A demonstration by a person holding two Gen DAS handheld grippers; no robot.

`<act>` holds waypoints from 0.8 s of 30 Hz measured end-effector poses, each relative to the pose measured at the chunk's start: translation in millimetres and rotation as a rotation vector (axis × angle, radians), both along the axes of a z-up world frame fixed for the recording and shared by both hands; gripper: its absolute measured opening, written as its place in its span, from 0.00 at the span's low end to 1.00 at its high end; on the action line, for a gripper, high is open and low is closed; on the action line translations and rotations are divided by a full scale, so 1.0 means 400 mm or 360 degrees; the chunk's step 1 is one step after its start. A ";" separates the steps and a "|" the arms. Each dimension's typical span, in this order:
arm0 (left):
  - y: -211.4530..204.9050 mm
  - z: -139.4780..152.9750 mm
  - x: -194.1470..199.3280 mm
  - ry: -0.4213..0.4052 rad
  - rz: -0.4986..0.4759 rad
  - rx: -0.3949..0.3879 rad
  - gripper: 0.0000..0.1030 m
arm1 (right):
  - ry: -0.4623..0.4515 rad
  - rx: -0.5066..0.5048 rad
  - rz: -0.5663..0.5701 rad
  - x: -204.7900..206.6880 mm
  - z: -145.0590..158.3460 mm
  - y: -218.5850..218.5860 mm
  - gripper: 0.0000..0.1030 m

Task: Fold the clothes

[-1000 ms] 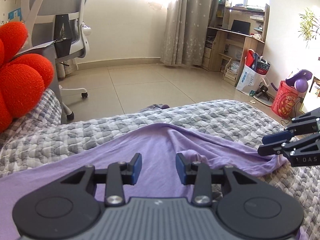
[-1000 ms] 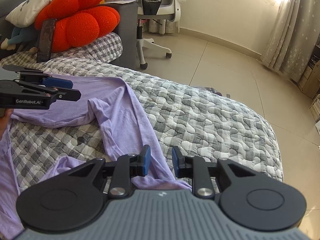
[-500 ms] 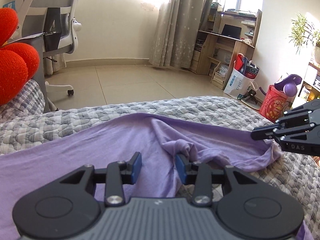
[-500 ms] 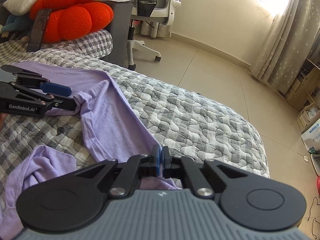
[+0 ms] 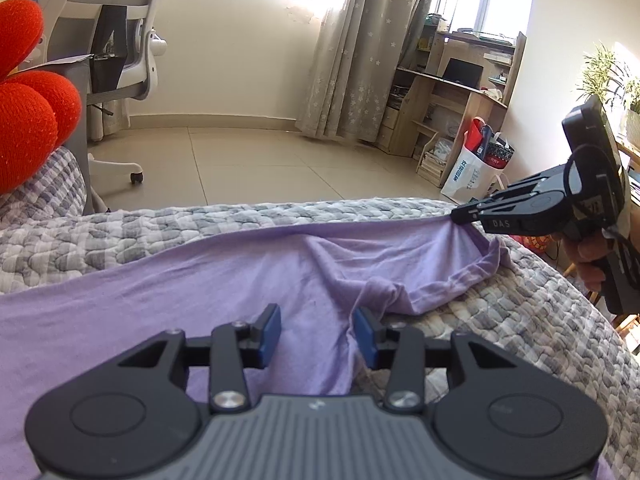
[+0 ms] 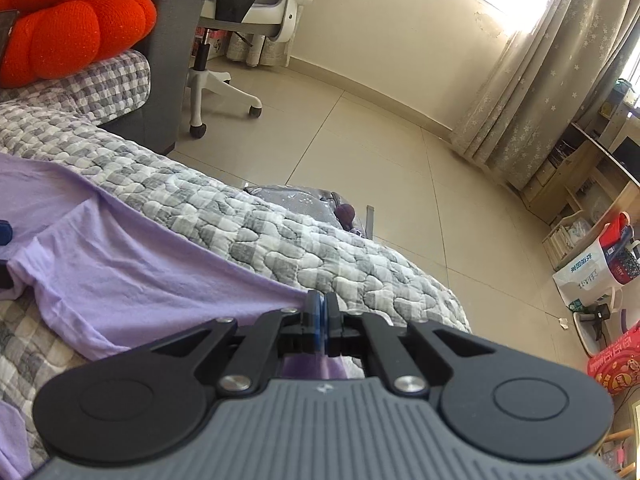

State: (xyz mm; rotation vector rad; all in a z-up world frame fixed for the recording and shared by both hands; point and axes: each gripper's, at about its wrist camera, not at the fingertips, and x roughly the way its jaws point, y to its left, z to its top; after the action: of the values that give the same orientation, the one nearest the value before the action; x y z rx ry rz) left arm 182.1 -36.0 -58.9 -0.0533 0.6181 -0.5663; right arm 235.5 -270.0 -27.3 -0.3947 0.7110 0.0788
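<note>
A purple shirt (image 5: 200,280) (image 6: 120,272) lies spread on the grey checked quilt (image 5: 160,224). My left gripper (image 5: 317,332) is open low over the shirt, its blue pads (image 5: 268,334) either side of a crumpled ridge without pressing it. My right gripper (image 6: 321,312) is shut on the shirt's edge near the quilt's far side. In the left wrist view the right gripper (image 5: 460,216) pinches that corner at the right and holds it stretched out, a hand (image 5: 592,256) on its grip. Below that pinch, a loose rolled hem (image 5: 472,276) sags.
An orange cushion (image 5: 28,128) (image 6: 72,28) sits at the left on the quilt. A white office chair (image 6: 224,80) stands on the tiled floor (image 5: 248,164) past the bed edge. A wooden desk (image 5: 452,92) and bags (image 5: 476,168) stand by the right wall.
The right gripper closed on the shirt's edge and drew it out to the right, pulling the fabric taut. The left gripper stayed open over the shirt.
</note>
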 end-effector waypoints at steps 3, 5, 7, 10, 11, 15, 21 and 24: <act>0.003 -0.002 0.001 0.0003 -0.0002 -0.0008 0.41 | 0.0014 0.0005 -0.0038 0.034 -0.008 -0.009 0.01; 0.003 -0.002 -0.002 0.0003 -0.0004 -0.0008 0.42 | 0.0021 0.0002 -0.0061 0.047 -0.016 -0.011 0.01; 0.003 -0.002 -0.004 0.0001 -0.0005 -0.0005 0.42 | 0.0026 0.0004 -0.0080 0.060 -0.024 -0.014 0.01; 0.003 -0.002 -0.004 0.0001 -0.0006 -0.0006 0.42 | 0.0019 0.0024 -0.0111 0.075 -0.031 -0.018 0.01; 0.003 -0.002 -0.004 0.0001 -0.0007 -0.0007 0.42 | 0.0012 0.0034 -0.0120 0.078 -0.032 -0.020 0.01; 0.003 -0.003 -0.003 0.0002 -0.0009 -0.0007 0.43 | -0.0011 0.0060 -0.0143 0.092 -0.035 -0.022 0.01; 0.004 -0.002 -0.001 0.0005 -0.0014 -0.0014 0.44 | -0.0029 0.0091 -0.0166 0.102 -0.032 -0.026 0.04; 0.005 -0.003 0.000 0.0008 -0.0017 -0.0020 0.45 | -0.0021 0.0181 -0.0208 0.107 -0.022 -0.047 0.08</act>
State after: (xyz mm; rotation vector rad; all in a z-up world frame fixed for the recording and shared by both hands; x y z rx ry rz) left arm 182.1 -34.1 -59.9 -0.0634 0.6199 -0.5804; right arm 278.3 -288.8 -36.0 -0.2390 0.7138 -0.0068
